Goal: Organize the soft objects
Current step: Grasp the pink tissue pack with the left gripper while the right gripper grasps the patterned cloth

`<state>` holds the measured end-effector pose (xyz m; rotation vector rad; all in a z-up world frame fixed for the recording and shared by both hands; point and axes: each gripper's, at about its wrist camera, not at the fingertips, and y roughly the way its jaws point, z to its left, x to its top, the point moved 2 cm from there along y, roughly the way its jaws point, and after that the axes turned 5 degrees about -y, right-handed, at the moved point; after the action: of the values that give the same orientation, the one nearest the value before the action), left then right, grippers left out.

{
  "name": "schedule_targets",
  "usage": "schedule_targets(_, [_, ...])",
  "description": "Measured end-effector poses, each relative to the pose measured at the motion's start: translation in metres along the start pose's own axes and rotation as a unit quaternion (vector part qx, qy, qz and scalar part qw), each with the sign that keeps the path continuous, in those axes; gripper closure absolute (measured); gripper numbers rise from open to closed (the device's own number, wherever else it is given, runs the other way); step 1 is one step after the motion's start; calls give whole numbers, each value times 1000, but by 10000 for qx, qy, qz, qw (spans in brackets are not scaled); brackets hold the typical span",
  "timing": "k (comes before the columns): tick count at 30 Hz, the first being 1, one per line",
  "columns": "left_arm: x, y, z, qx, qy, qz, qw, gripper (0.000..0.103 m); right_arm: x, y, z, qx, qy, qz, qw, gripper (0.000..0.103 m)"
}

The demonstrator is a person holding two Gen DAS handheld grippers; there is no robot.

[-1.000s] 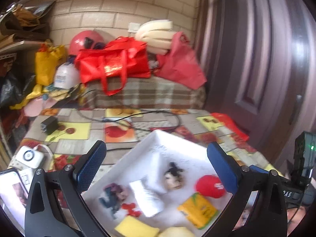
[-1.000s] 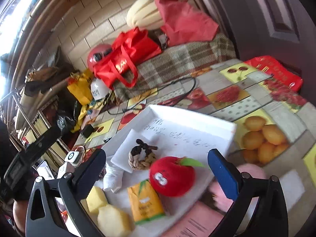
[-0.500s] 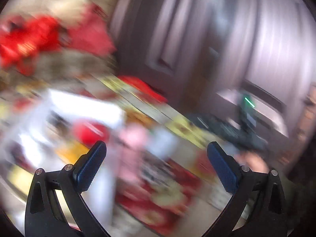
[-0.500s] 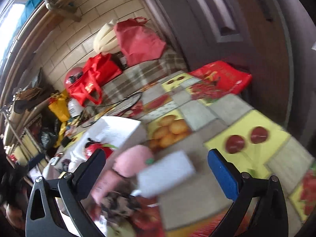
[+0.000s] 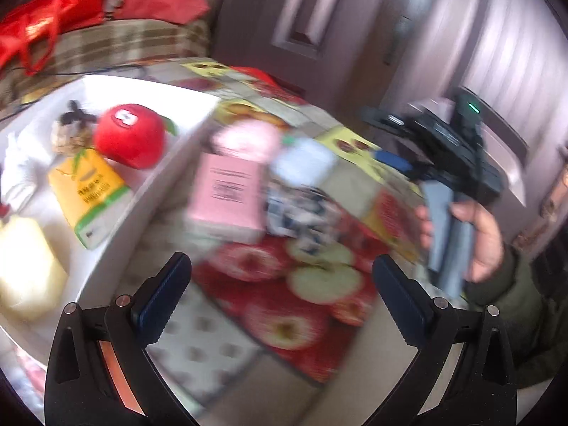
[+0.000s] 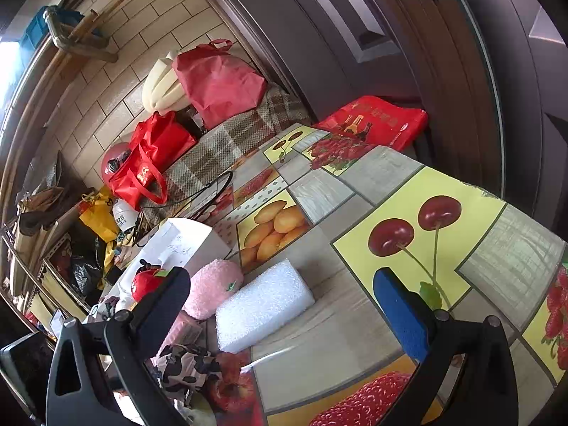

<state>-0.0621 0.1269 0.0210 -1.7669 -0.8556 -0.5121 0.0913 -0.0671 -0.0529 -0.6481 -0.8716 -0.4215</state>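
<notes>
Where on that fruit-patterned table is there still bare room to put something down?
Free: the cherry-print patch right of the white foam block, and the cloth out to the table's far edge by the red bag. Crowded: the white tray, and the cluster beside it of pink plush, pink box and spotted cloth.

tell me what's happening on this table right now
A person holds a two-finger gripper in each hand; the left gripper and right gripper are both open and hold nothing. A white tray already contains a red plush apple, a yellow pack and yellow sponges. Beside it on the fruit-print tablecloth lie a pink plush, a white foam block, a pink pack and a black-and-white patterned item.
</notes>
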Motion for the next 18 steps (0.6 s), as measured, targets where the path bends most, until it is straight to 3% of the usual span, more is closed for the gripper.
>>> schedule_targets(3, [13, -2, 21, 376, -177, -201, 9989, 1, -2, 2, -5, 82, 175, 69, 9998, 0])
schedule_targets(6, [24, 2, 18, 367, -70, -252, 9990, 0, -4, 3, -5, 185, 205, 150, 9995, 0])
schedule_targets(11, [32, 23, 7, 807, 338, -147, 9961, 1, -8, -5, 33, 611, -737, 365, 9947, 0])
schedule_targets(14, [25, 13, 14, 662, 234, -216, 9973, 1, -20, -4, 75, 586, -2071, 689, 9741, 0])
schedule_targets(18, [28, -9, 25, 602, -98, -545, 9967, 1, -44, 14, 114, 651, -3167, 1199, 9387, 4])
